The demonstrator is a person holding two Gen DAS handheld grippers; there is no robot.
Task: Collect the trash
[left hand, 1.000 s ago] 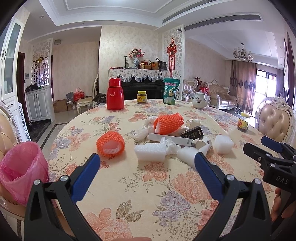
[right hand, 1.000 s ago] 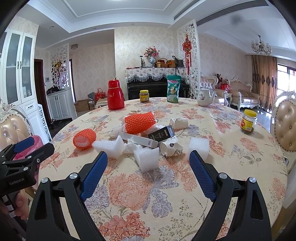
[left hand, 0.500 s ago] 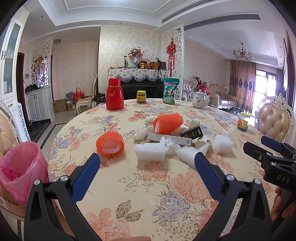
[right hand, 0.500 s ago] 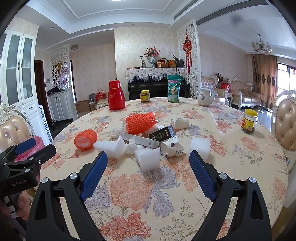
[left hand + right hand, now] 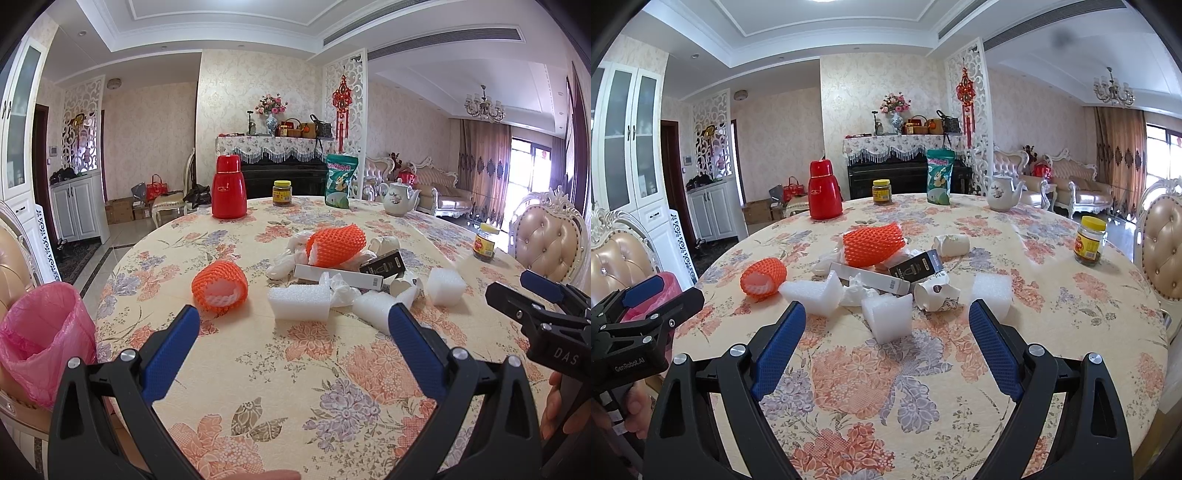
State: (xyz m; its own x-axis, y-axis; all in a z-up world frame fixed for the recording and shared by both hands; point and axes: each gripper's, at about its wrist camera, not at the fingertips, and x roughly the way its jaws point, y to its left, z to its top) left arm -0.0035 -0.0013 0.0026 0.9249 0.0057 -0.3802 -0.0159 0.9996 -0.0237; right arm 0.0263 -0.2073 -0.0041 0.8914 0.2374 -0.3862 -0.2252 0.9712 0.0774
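Observation:
Trash lies in a heap mid-table: two orange foam nets (image 5: 219,288) (image 5: 336,245), white foam blocks (image 5: 298,303) (image 5: 888,319), a long white box (image 5: 338,276), a black box (image 5: 916,266), crumpled paper cups (image 5: 936,291) and white wrappers. A bin with a pink bag (image 5: 38,338) stands left of the table. My left gripper (image 5: 293,326) is open and empty, held above the near table, short of the heap. My right gripper (image 5: 886,326) is open and empty, with a foam block just beyond its fingertips.
The round table has a floral cloth (image 5: 295,387). At its far side stand a red thermos (image 5: 228,186), a jar (image 5: 282,192), a green snack bag (image 5: 340,181) and a teapot (image 5: 399,199). Another jar (image 5: 1089,240) stands at the right. Padded chairs (image 5: 550,240) flank the table.
Both grippers have edged slightly forward toward the heap. Both stay open and nothing on the table has moved.

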